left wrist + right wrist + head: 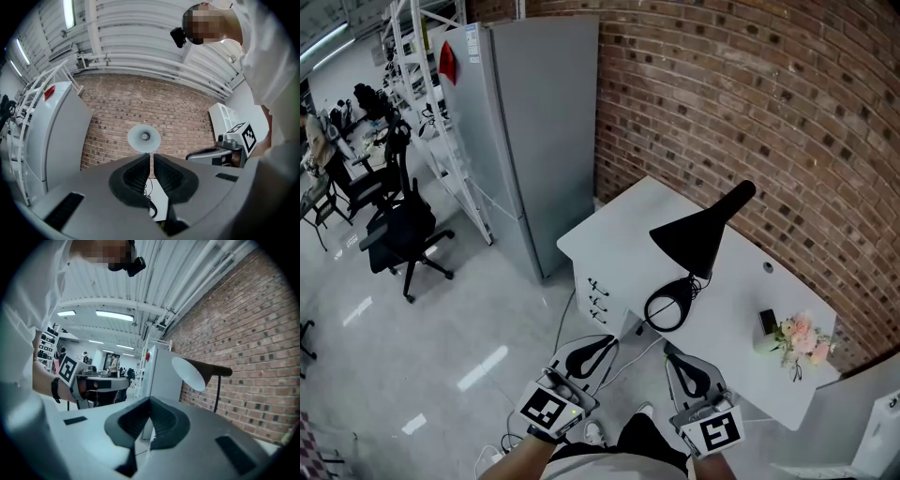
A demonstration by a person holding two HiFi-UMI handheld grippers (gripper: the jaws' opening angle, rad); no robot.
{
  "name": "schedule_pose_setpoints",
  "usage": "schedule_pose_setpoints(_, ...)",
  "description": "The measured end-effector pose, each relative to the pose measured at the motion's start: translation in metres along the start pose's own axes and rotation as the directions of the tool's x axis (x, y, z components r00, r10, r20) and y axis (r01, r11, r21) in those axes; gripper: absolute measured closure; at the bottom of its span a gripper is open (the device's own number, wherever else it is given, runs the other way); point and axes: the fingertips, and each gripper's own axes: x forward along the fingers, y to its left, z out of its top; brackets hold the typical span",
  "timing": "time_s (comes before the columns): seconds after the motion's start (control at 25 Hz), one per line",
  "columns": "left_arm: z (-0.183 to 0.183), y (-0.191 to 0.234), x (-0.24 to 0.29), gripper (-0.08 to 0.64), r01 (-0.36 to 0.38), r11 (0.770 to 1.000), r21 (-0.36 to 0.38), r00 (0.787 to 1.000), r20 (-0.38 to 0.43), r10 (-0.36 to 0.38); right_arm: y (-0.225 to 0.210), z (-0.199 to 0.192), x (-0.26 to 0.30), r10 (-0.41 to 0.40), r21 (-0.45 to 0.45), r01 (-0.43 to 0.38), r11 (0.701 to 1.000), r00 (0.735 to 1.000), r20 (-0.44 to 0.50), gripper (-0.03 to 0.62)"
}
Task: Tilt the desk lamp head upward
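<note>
Black desk lamp (698, 234), head angled downward, on the white desk (619, 234) before the far brick wall (769, 112); left gripper (605, 345), jaws almost together, and right gripper (672, 354), jaws together, held near, gripping nothing.

Grippers: left gripper (602, 345), right gripper (675, 358), grey shells, black ribbed pads (133, 176)
Markings: marker cubes (546, 410), black-and-white squares (one each)
Clothing: white shirt (272, 56), black wristband (55, 390)

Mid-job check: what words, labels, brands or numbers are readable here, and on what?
No text is legible.
Blue-and-white label on the fridge: too small and blurred to read.
Red sticker beside it: no readable print.
Left marker cube, right marker cube: square patterns only, no letters.
</note>
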Motion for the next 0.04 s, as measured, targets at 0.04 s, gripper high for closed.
schedule_pose_setpoints(0.04, -0.0009, -0.0011, -0.001, 0.531, -0.001, 1.0, -0.002, 1.0, -0.003, 0.001, 0.0008, -0.0006, -0.0009, 0.001, 0.002, -0.001, 1.0, 1.0, -0.001, 0.578)
